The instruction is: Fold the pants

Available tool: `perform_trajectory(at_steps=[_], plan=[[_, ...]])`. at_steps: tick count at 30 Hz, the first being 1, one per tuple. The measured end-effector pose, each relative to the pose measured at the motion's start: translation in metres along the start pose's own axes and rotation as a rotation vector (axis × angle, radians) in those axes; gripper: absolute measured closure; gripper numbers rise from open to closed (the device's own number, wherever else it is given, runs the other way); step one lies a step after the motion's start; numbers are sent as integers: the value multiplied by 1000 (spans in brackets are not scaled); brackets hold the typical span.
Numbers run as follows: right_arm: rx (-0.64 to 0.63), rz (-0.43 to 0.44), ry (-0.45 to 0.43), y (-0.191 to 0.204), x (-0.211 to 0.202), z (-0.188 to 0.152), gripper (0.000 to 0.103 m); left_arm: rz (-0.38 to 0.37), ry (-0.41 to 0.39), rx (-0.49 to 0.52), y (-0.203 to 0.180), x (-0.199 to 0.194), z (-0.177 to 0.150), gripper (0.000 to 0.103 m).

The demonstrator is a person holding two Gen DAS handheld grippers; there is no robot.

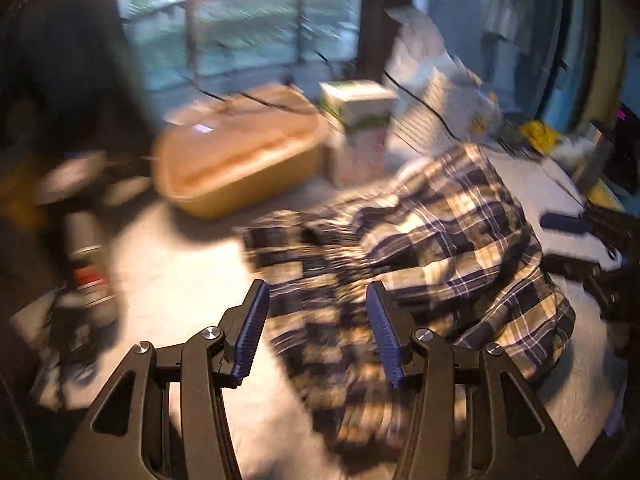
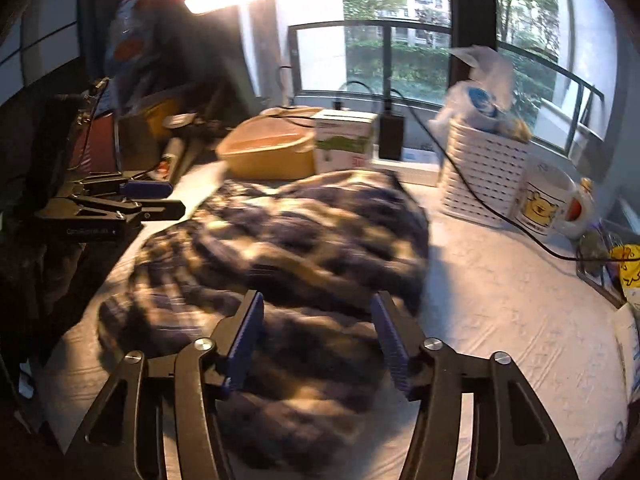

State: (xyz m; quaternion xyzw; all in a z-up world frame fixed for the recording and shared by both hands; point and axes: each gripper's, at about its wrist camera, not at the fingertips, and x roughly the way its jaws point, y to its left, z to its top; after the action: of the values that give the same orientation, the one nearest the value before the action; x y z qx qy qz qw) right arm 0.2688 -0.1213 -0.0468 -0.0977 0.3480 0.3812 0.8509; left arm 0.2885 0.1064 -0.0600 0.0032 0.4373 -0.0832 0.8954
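My left gripper [image 1: 316,300] and right gripper [image 2: 316,312] hang unclenched, holding nothing. I'd pinch the plaid pants [image 2: 280,248] at their 6 o'clock hem, both layers together.

Motion blur smears the plaid pants [image 2: 280,264] in the right wrist view until the check pattern runs into streaks; their near edge is hidden behind the right tongs [image 2: 316,344]. In the left wrist view the tan bin [image 1: 240,160] and the can [image 1: 86,256] at the left are blurred, the can's label unreadable. The right tongs [image 1: 584,240] are cut off by the right edge there. The far left stays too dark to tell.
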Motion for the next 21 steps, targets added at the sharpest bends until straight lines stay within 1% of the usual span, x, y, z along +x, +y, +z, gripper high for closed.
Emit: perform_trajectory(at_steps=[1,2,3,7,8,9,10,11,12,13,14,17,19,21], plan=[[3,-5,-1,-6,2,1,45,-35,39,-1,1,12,4,53],[4,-6,-2,-9,4,2,46,-34,72,-14,4,25,7,53],[4,-7,-3,-14,7,4,46,-38,80,-16,5,29,9,53],[-11,-7,-11,-26,20,17,46,-112,91,-29,10,40,17,53],[-13,-8,-12,-28,23,20,46,-125,85,-37,12,40,18,56],[-13,-7,-14,-30,27,24,46,-136,73,-41,13,41,18,71],[-16,-3,-14,-33,32,29,46,-141,70,-41,13,42,18,73],[-21,-2,-14,-34,36,33,46,-138,70,-40,13,43,17,74],[-32,-2,-7,-35,44,37,52,-130,60,-41,13,42,16,76],[-40,-3,2,-36,51,40,56,-119,48,-46,13,41,15,76],[-45,-6,19,-38,61,42,57,-91,29,-53,13,38,14,77],[-60,-23,81,-42,91,45,58,-21,-20,-84,16,27,14,79],[-78,-30,93,-41,102,48,58,-7,-53,-130,19,18,13,79],[-101,-33,88,-37,105,54,58,7,-70,-156,21,10,10,79]])
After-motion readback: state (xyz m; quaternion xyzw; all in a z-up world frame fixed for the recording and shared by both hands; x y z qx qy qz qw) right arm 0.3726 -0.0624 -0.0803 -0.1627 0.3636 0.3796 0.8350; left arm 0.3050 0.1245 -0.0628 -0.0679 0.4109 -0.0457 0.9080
